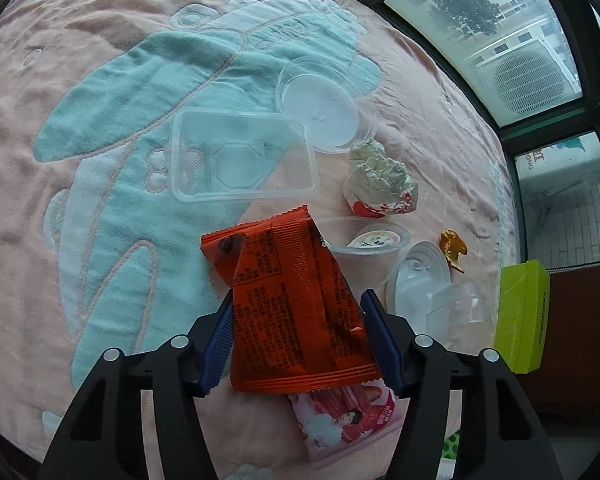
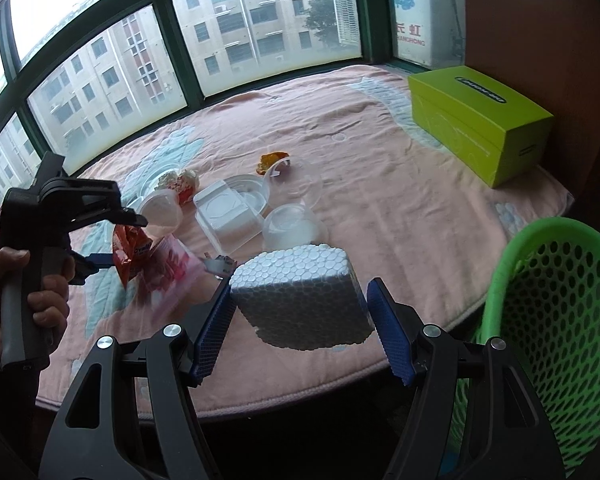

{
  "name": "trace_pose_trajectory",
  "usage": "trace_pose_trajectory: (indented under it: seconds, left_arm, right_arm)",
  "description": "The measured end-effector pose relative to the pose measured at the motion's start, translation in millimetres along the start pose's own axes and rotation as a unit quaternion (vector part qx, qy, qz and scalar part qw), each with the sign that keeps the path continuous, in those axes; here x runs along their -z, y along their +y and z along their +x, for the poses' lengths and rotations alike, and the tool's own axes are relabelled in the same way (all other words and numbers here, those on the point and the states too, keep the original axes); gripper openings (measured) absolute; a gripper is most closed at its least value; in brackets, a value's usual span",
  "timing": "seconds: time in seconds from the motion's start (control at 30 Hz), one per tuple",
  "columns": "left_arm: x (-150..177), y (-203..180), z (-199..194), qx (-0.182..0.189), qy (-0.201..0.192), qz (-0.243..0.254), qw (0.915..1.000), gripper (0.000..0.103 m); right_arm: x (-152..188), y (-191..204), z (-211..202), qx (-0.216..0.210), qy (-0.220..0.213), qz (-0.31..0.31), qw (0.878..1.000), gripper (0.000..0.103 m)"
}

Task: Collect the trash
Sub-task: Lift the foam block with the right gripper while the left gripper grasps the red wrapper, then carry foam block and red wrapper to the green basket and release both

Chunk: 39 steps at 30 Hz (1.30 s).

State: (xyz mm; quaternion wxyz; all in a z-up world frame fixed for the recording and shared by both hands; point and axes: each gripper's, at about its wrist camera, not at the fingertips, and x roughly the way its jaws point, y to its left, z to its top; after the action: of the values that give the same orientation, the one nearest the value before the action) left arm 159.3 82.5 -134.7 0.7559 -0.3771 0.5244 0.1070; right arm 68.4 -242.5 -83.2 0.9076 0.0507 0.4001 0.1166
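Orange wrapper [image 1: 296,304] sits pinched between the left claw [image 1: 298,338] pads: thin, light, slippery, best gripped mid-body. White foam block [image 2: 300,300], light and crumbly, is pinched in the right claw [image 2: 300,320], left of the green basket [image 2: 540,300].

right gripper [image 2: 300,312] jaws clamp foam block [image 2: 300,296] | green basket [image 2: 556,300] right
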Motion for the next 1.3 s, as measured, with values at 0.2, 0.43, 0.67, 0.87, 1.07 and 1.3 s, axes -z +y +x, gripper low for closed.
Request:
trace_pose_trajectory:
  seconds: [0.2,0.43,0.67,0.87,1.07,1.3]
  left_arm:
    - [17.3,0.1,-23.2,0.022,-0.012,0.035,0.9991,0.048]
    - [38.6,-13.1,-61.9,0.056,-0.037,0.089,0.9938,0.046]
    - [67.2,-61.4,-83.5,0.106,-0.035,0.177,0.9778,0.046]
    - [102.8,-118.3,-82.8,0.154,-0.002,0.245,0.9573,0.046]
    - [139.9,-176.1,-71.8,0.185,0.034,0.317,0.9297,0.046]
    - [187.4,-231.8,-60.9,0.209,0.069,0.385,0.8964,0.046]
  right_arm:
    - [3.6,-14.9,-14.2,0.011,-0.009,0.022,1.000,0.067]
    - [10.2,-39.3,-33.2,0.040,-0.021,0.052,0.998,0.067]
    - [20.3,-69.5,-50.8,0.080,-0.030,0.083,0.993,0.067]
    - [32.2,-100.7,-69.2,0.122,-0.037,0.113,0.985,0.068]
    - [46.9,-134.5,-85.2,0.159,-0.035,0.148,0.975,0.068]
    - [60.1,-160.0,-98.5,0.178,-0.034,0.176,0.968,0.074]
